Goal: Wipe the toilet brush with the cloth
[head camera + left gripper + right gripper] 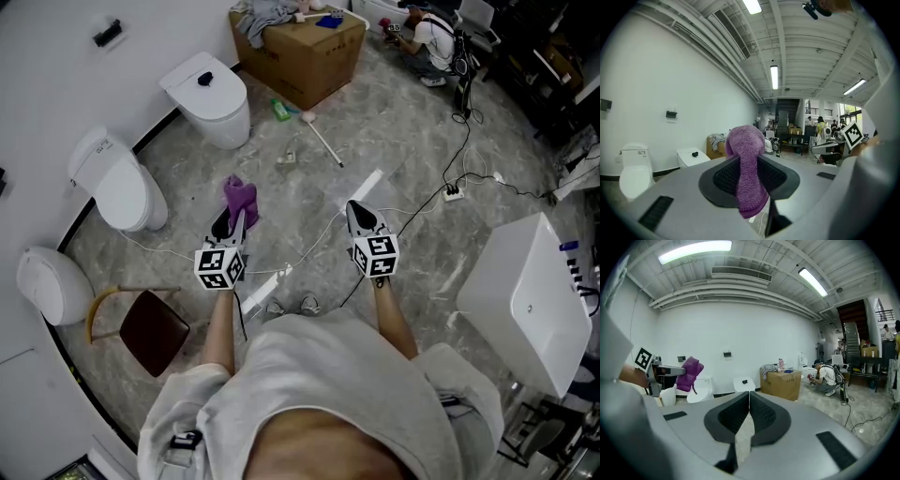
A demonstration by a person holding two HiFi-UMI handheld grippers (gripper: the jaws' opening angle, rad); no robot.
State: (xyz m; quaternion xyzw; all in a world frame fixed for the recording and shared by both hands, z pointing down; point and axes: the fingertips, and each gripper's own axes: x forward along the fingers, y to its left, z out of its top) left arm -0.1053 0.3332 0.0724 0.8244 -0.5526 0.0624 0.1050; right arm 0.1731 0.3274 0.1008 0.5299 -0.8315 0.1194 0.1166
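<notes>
The left gripper (pixel 226 225) is clenched on a purple cloth (pixel 746 161). The cloth is pinched between the jaws, with a rounded bunch sticking out past the tips and a short tail hanging behind them. The right gripper (pixel 749 403) is closed with its jaws pressed together and nothing between them. It is held level with the left one, a little apart from it, and both are raised in front of the person above the marbled floor (pixel 403 141). The toilet brush (pixel 323 141) lies flat on that floor well ahead of both grippers, touched by neither. Its pink head points toward a cardboard box (pixel 305 52) just beyond it. Three white toilets (pixel 211 98) stand along the curved wall on the left, and a brown stool (pixel 150 328) sits near the person's left side.
</notes>
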